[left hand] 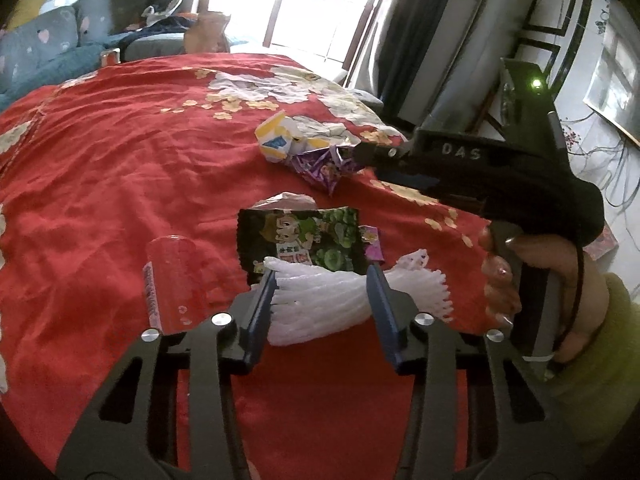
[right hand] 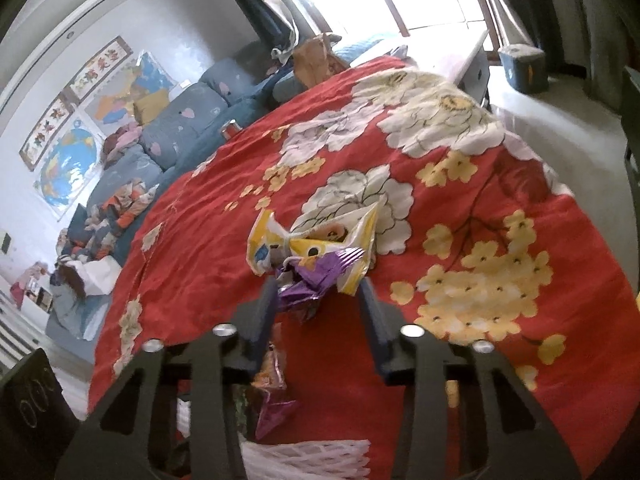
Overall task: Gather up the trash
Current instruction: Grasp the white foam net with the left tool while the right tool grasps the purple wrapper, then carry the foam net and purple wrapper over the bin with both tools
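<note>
My left gripper (left hand: 322,286) has its jaws on both sides of a white foam fruit net (left hand: 340,300) that lies on the red floral cloth (left hand: 120,168); they touch its sides. A green snack wrapper (left hand: 298,240) lies just beyond it, with a small purple wrapper (left hand: 371,244) at its right. My right gripper (right hand: 320,292) is open around a crumpled purple wrapper (right hand: 308,280), beside a yellow and white wrapper (right hand: 316,240). In the left wrist view the right gripper (left hand: 362,152) reaches in from the right to that purple wrapper (left hand: 324,168) and the yellow wrapper (left hand: 280,140).
A red plastic tube-like wrapper (left hand: 170,280) lies left of my left fingers. A red can (right hand: 230,130) stands at the cloth's far edge. A blue sofa (right hand: 168,132) with clothes lies beyond. The foam net shows at the bottom of the right wrist view (right hand: 304,460).
</note>
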